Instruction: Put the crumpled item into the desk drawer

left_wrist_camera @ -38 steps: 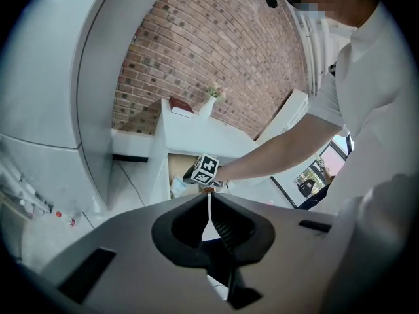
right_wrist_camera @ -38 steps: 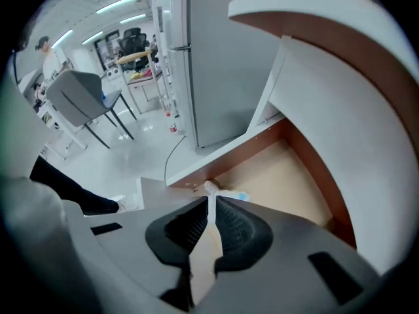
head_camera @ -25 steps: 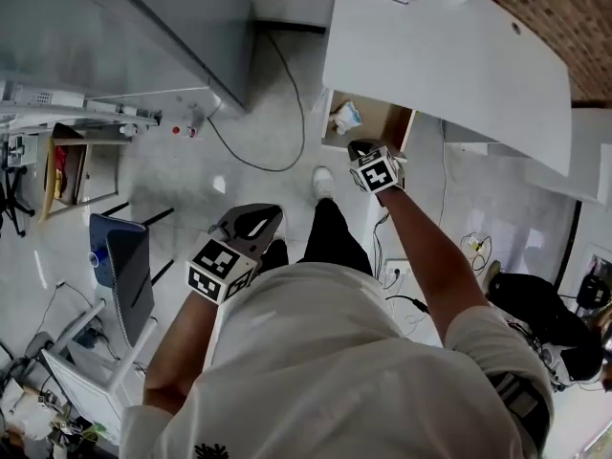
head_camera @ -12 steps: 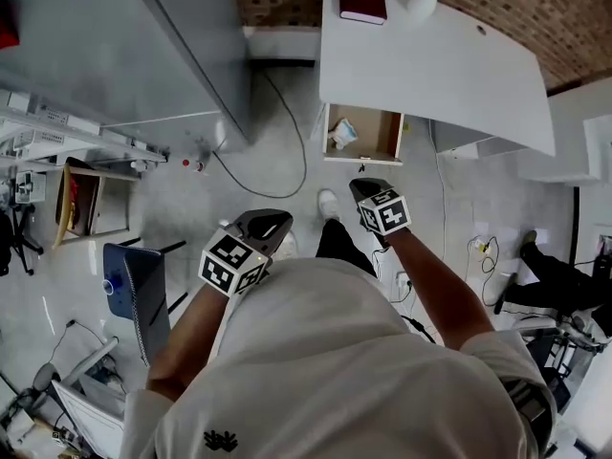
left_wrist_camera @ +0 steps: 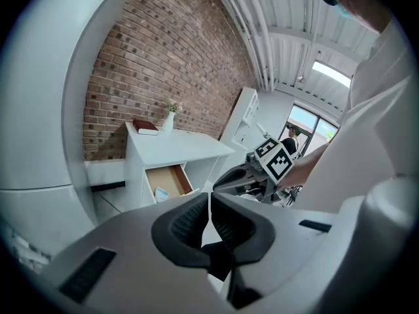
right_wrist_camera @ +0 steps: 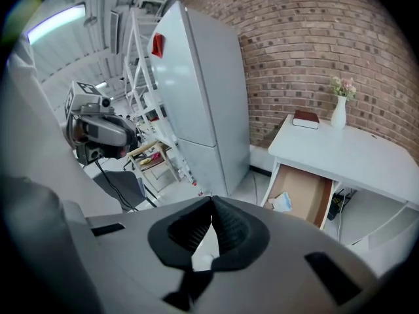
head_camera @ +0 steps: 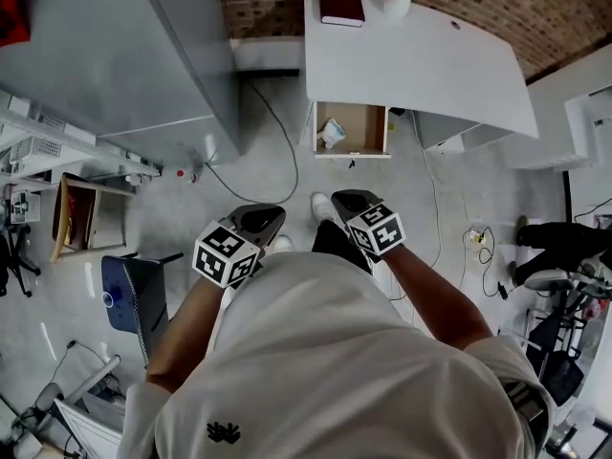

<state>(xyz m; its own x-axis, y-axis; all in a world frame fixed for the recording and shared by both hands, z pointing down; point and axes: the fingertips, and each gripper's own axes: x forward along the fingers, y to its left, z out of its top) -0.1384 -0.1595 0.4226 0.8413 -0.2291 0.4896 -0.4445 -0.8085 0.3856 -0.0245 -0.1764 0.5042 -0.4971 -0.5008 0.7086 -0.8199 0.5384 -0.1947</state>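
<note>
I am holding my left gripper (left_wrist_camera: 209,205) with its jaws pressed together on nothing. My right gripper (right_wrist_camera: 211,208) is likewise closed and empty. Both are hanging near my waist, well apart from the white flat-topped desk (head_camera: 421,55). The crumpled white-and-blue item (head_camera: 331,133) is lying inside the open brown wooden drawer (head_camera: 365,127), close to one side wall. Judgement: the placing step appears complete. Any next move is calling for stepping forward and pushing the drawer front squarely.
</note>
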